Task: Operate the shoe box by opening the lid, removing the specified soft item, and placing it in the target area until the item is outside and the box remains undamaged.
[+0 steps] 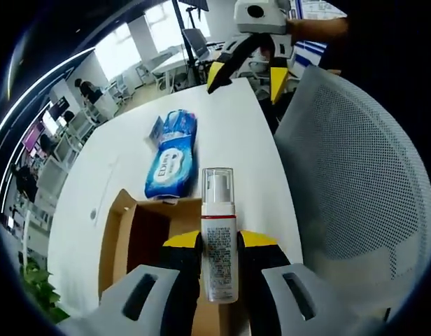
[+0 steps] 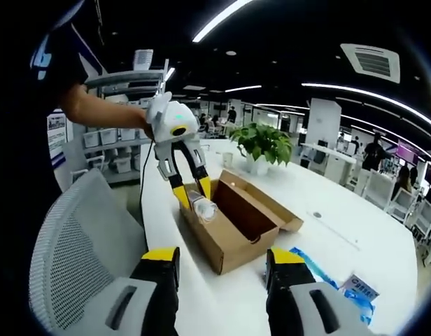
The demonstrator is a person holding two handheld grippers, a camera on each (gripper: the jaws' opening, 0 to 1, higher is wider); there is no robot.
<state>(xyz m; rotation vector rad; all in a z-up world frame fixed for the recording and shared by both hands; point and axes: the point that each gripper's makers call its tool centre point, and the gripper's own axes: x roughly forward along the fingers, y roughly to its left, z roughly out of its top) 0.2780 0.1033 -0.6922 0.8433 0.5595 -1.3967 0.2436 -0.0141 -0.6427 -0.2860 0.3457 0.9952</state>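
Foam pump bottle [image 1: 218,238] lifted clear of open shoe box [image 2: 238,224]

Clamped upright in left gripper [image 1: 219,255] above the box, presumably for carrying out. Right gripper [image 2: 220,276] wide, holding nothing. Blue wipes pack [image 1: 173,155] at 12 o'clock on white table [image 1: 233,119]; mesh chair [image 1: 355,161] crowding 3 o'clock.

Left gripper [image 1: 219,241], seen from its own camera: two pale grey moulded jaws rising from six o'clock, each with a dark slot, black inner faces and yellow tips. In the right gripper view it has a rounded white-grey head with a yellow ring mark, black jaws ending in yellow, and a thin black cable. Right gripper [image 2: 221,262] has grey bases with slots, black fingers and yellow caps. The person's sleeve [image 2: 51,59], at ten o'clock, is dark.
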